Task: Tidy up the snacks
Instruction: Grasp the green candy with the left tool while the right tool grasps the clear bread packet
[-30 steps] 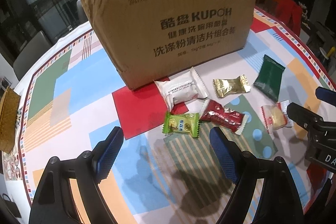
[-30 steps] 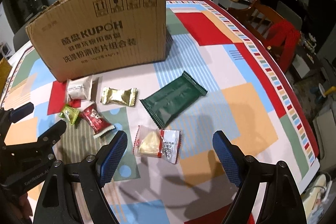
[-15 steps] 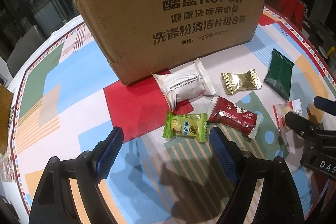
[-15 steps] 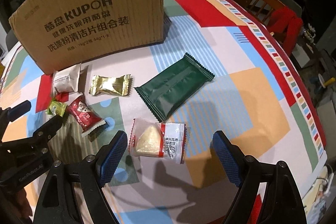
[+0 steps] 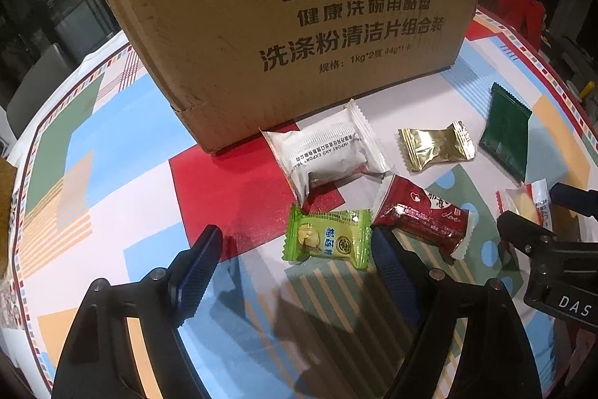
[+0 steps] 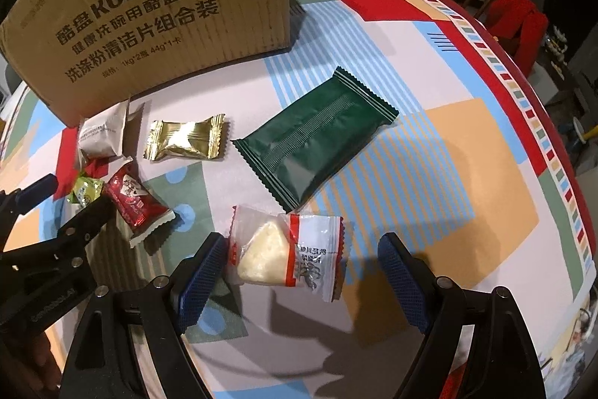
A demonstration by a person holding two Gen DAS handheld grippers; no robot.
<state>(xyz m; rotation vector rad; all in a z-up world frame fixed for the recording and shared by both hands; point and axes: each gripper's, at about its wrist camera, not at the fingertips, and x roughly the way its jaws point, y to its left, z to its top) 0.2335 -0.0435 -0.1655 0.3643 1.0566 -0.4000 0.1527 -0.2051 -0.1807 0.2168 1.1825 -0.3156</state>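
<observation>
Several wrapped snacks lie on the table in front of a cardboard box [image 5: 299, 25]. My left gripper [image 5: 295, 272] is open, its jaws on either side of a light green packet [image 5: 329, 243]. Beyond lie a white packet [image 5: 329, 156], a red packet [image 5: 422, 217], a gold packet [image 5: 435, 144] and a dark green packet [image 5: 506, 137]. My right gripper [image 6: 302, 273] is open around a clear packet with a pale cake [image 6: 284, 253]. The dark green packet [image 6: 314, 146] and the gold packet [image 6: 187, 137] lie beyond it.
The cardboard box [image 6: 149, 14] stands upright just behind the snacks. The round table [image 6: 467, 137] has a colourful patterned cloth and its edge curves close on the right. A wooden chair with a red cloth [image 6: 515, 17] stands past that edge.
Both grippers have moved forward and down toward the table. The light green packet now sits between the left jaws and the clear packet between the right jaws.
</observation>
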